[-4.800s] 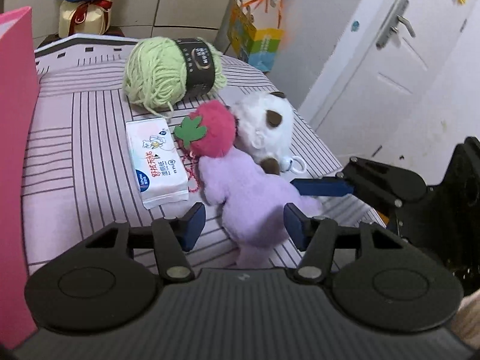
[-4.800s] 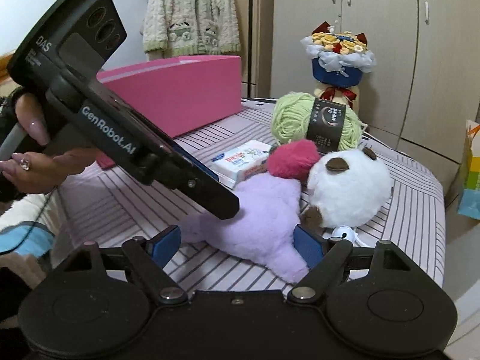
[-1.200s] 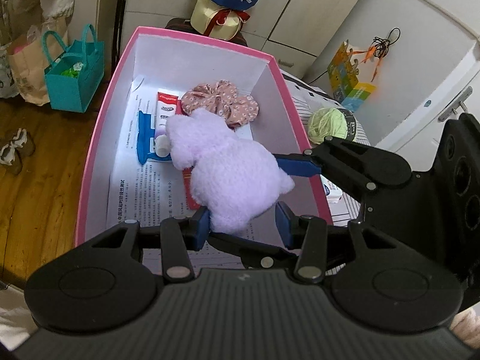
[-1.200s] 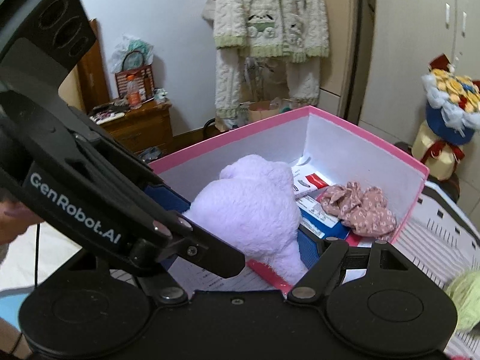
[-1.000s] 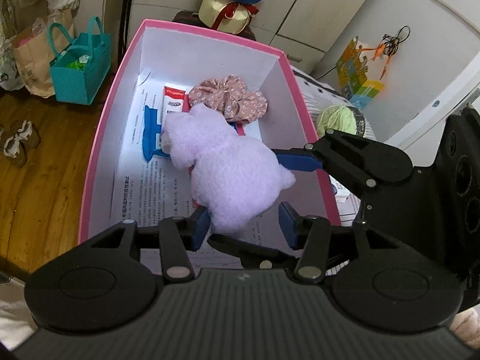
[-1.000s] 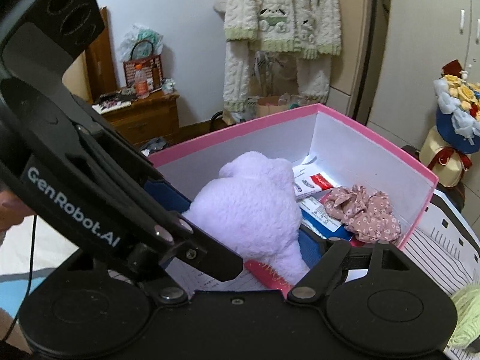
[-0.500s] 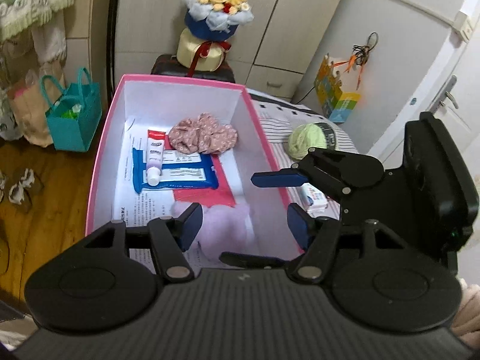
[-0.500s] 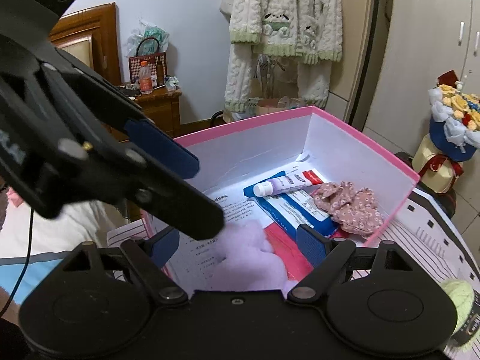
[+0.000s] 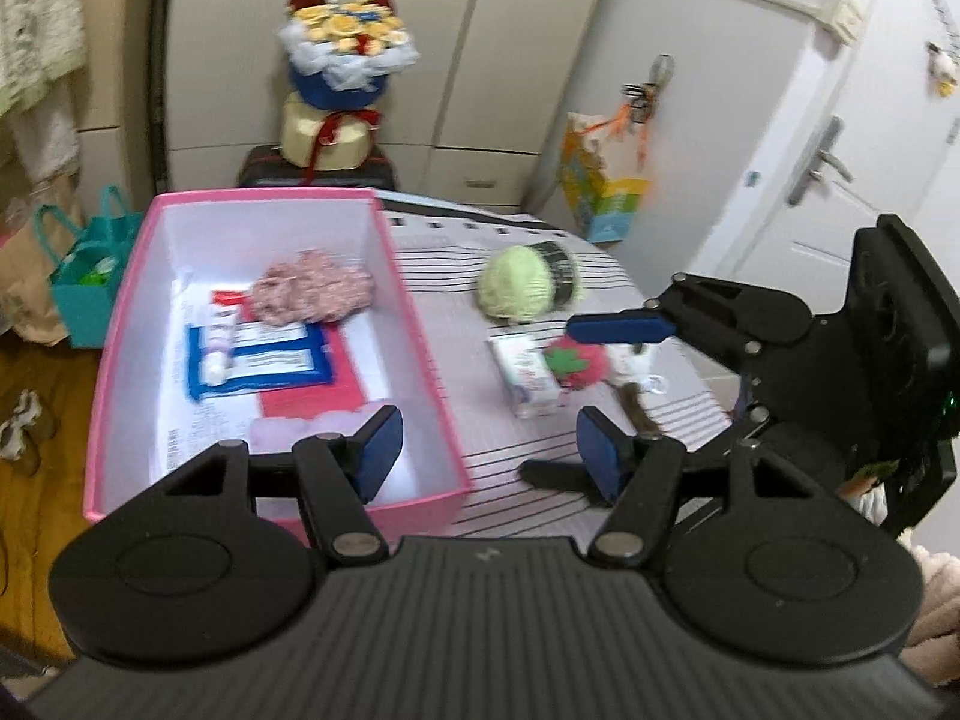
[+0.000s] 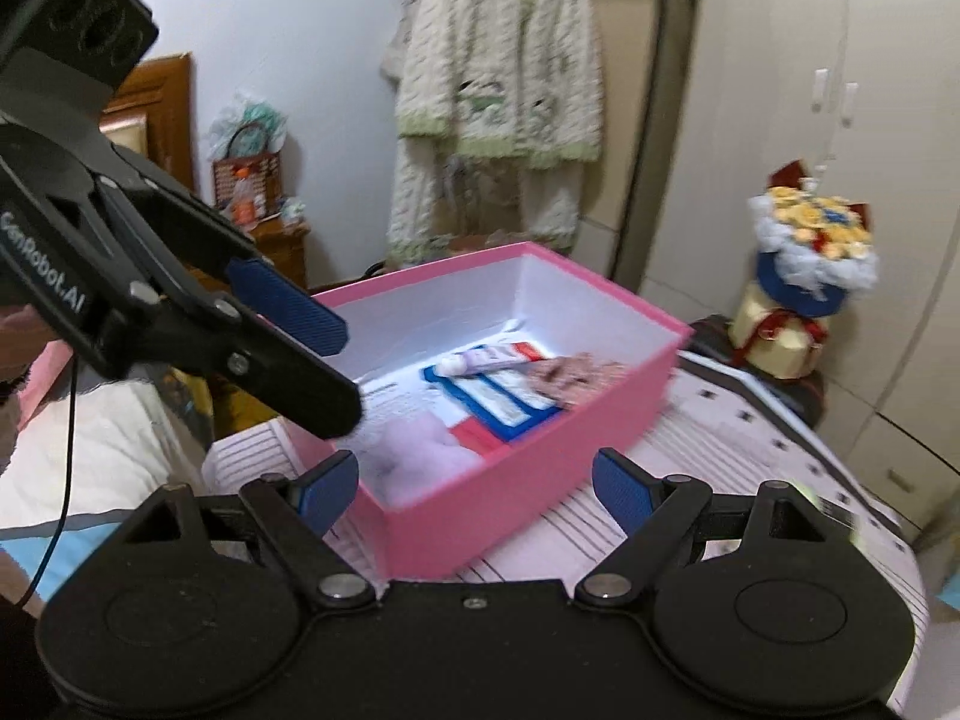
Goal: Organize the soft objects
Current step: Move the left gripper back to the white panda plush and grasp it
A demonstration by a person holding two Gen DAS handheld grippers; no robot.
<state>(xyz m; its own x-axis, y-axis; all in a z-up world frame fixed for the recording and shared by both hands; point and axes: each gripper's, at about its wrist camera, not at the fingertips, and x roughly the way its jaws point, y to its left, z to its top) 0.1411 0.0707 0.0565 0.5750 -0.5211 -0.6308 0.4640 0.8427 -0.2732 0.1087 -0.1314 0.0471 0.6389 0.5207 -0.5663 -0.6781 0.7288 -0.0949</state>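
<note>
The purple plush lies in the near end of the pink box, partly hidden behind my left finger in the left wrist view. The box also holds a floral scrunchie, a toothpaste tube and a blue pack. My left gripper is open and empty over the box's right wall. My right gripper is open and empty beside the box. On the striped bed lie green yarn, a wipes pack, a pink strawberry plush and a white plush, mostly hidden.
A flower bouquet box stands behind the pink box by the wardrobe. A teal bag sits on the wooden floor to the left. A white door is at the right. A knitted cardigan hangs on the wall.
Both grippers carried the purple plush from the bed into the pink box, opened and let it go. Both have since pulled back and swung right toward the bed.
</note>
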